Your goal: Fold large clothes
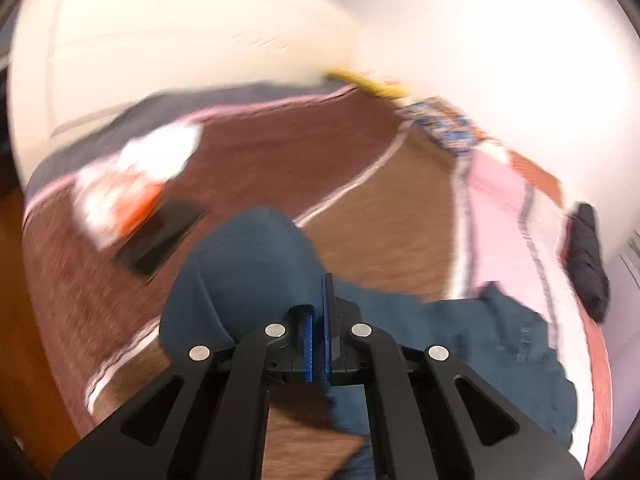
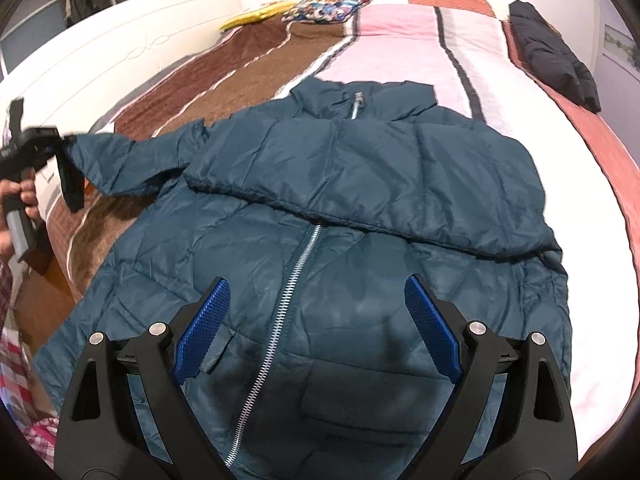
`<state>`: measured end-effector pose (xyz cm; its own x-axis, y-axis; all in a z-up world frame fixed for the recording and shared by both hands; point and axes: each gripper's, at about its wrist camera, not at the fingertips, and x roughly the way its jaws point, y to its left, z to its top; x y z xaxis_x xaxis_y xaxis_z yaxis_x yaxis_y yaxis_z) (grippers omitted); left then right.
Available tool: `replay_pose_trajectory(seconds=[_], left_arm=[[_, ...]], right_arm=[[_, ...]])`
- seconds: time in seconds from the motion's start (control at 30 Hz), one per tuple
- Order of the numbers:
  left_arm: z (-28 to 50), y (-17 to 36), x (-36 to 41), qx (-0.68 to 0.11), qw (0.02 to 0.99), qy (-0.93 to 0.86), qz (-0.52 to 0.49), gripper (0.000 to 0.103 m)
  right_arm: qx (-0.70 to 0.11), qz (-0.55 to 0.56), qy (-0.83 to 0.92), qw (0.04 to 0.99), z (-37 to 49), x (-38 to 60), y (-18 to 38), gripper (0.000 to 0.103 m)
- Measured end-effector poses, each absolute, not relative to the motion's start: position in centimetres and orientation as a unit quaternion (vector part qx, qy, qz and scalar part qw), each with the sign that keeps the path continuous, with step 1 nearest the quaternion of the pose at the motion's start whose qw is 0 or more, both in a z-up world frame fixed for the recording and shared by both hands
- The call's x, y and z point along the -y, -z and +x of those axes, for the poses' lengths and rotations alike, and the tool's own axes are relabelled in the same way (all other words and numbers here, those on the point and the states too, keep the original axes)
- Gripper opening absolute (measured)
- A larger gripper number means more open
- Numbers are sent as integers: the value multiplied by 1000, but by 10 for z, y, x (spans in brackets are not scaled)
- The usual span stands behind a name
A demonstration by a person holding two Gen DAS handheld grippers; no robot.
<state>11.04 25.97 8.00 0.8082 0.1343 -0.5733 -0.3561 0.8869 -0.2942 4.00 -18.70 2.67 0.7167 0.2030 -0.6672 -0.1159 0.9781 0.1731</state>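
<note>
A dark teal puffer jacket [image 2: 320,208] lies front up on the bed, its zip [image 2: 280,312] closed, and its right sleeve is folded across the chest. My left gripper [image 1: 318,320] is shut on the left sleeve's cuff [image 1: 248,272] and holds it lifted out to the side; it also shows in the right wrist view [image 2: 60,148] at the far left, held by a hand. My right gripper [image 2: 316,328] is open and empty, hovering just above the jacket's lower front, one blue pad either side of the zip.
The bed has a striped brown, pink and white blanket [image 2: 400,40]. A black garment [image 2: 556,60] lies at the far right edge. A patterned pillow [image 2: 332,4] and yellow cloth [image 2: 260,14] lie at the head. A black flat object [image 1: 160,244] and a white and orange thing [image 1: 128,188] lie left, blurred.
</note>
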Motion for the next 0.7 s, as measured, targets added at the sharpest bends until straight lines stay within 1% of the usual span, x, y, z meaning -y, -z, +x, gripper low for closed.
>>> replay_pose_trajectory(seconds=[0.17, 0.27, 0.33, 0.5, 0.6, 0.7], left_arm=[[120, -135, -175, -244, 960, -41, -132, 3], [125, -151, -122, -240, 965, 23, -104, 3], [127, -152, -90, -244, 964, 64, -90, 3], [141, -133, -10, -288, 942, 155, -69, 3], [148, -106, 37, -324, 926, 189, -45, 3], [153, -67, 85, -355, 914, 196, 13, 4]], right_arm=[[-349, 90, -68, 930, 25, 220, -30, 89], [-342, 109, -51, 932, 18, 243, -29, 89], [-335, 122, -41, 933, 12, 258, -29, 89], [-324, 146, -16, 935, 2, 289, -27, 89], [-321, 156, -6, 934, -3, 304, -25, 89], [-326, 168, 2, 930, -4, 316, -21, 89]])
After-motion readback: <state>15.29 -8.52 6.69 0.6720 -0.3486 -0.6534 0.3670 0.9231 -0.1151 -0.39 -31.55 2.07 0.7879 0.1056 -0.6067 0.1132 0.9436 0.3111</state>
